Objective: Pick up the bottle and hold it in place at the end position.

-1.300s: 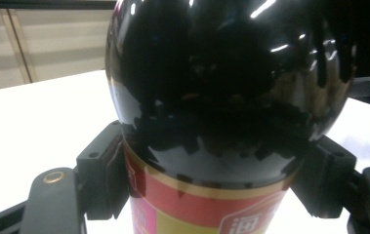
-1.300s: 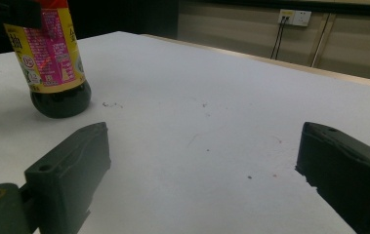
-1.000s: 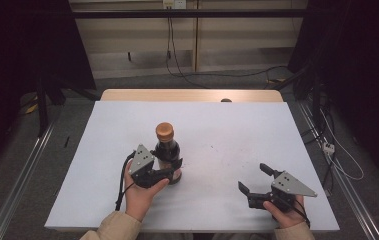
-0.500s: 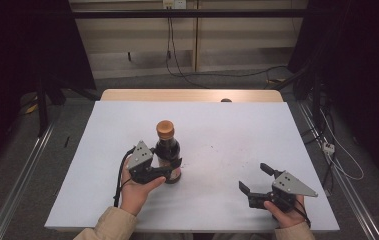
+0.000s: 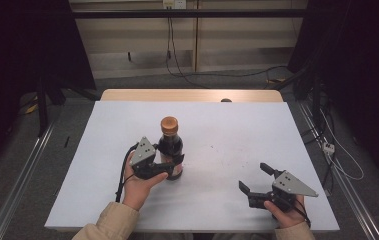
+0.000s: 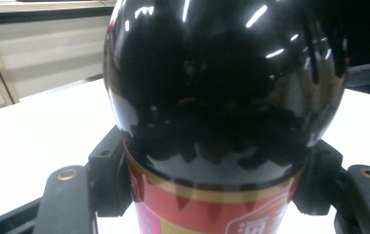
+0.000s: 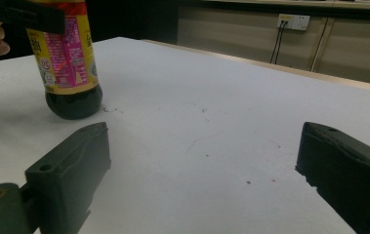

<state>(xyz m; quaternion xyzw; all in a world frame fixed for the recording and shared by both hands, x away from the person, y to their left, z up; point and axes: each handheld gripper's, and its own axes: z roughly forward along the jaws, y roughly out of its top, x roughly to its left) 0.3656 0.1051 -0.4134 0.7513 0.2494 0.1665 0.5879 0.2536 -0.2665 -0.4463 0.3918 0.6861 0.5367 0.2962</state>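
Observation:
A dark sauce bottle (image 5: 170, 142) with an orange cap and a red and yellow label stands upright on the white table (image 5: 217, 130), left of centre. My left gripper (image 5: 173, 168) is shut on its lower body, a jaw on each side. In the left gripper view the glossy black bottle (image 6: 221, 97) sits close up, with the pads (image 6: 109, 180) pressed against the label band. My right gripper (image 5: 253, 177) rests near the front right edge, open and holding nothing. In the right gripper view the right gripper (image 7: 202, 170) has only bare table between its jaws, and the bottle (image 7: 68, 63) stands at the upper left.
A wooden strip (image 5: 192, 95) runs along the table's far edge. Cables (image 5: 327, 145) hang at the right side of the table. Dark curtains stand to both sides and a wall socket (image 7: 292, 20) is on the back wall.
The left hand and the bottle between its jaws have edged slightly away from the person. The right gripper has kept still.

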